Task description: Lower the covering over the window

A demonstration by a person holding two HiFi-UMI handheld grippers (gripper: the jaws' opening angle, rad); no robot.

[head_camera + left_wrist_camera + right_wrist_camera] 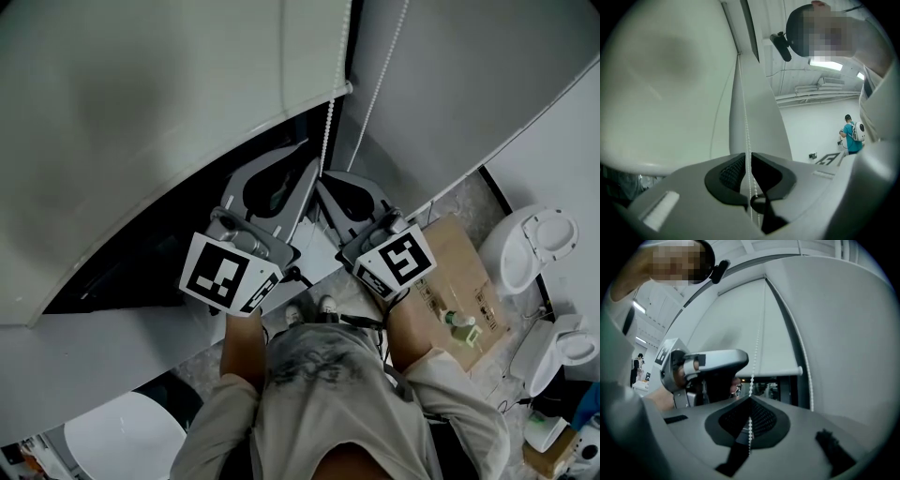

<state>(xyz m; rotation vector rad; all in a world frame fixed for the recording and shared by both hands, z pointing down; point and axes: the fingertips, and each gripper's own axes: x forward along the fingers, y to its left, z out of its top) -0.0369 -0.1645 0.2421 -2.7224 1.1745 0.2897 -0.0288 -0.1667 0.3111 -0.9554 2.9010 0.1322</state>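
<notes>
White roller blind (141, 112) sits partway down, its bottom rail (778, 372) level, and a dark strip of window (131, 277) shows open beneath it. The white bead chain (328, 122) drops straight past the blind's edge, with a second strand (382, 80) hanging just beside it.

Shows two handheld tools, the left gripper (749, 158) and right gripper (750, 400); two hanging strands of bead chain (328, 129); one roller blind (141, 112); one cardboard box (461, 262); one distant person (851, 135) in teal.
</notes>
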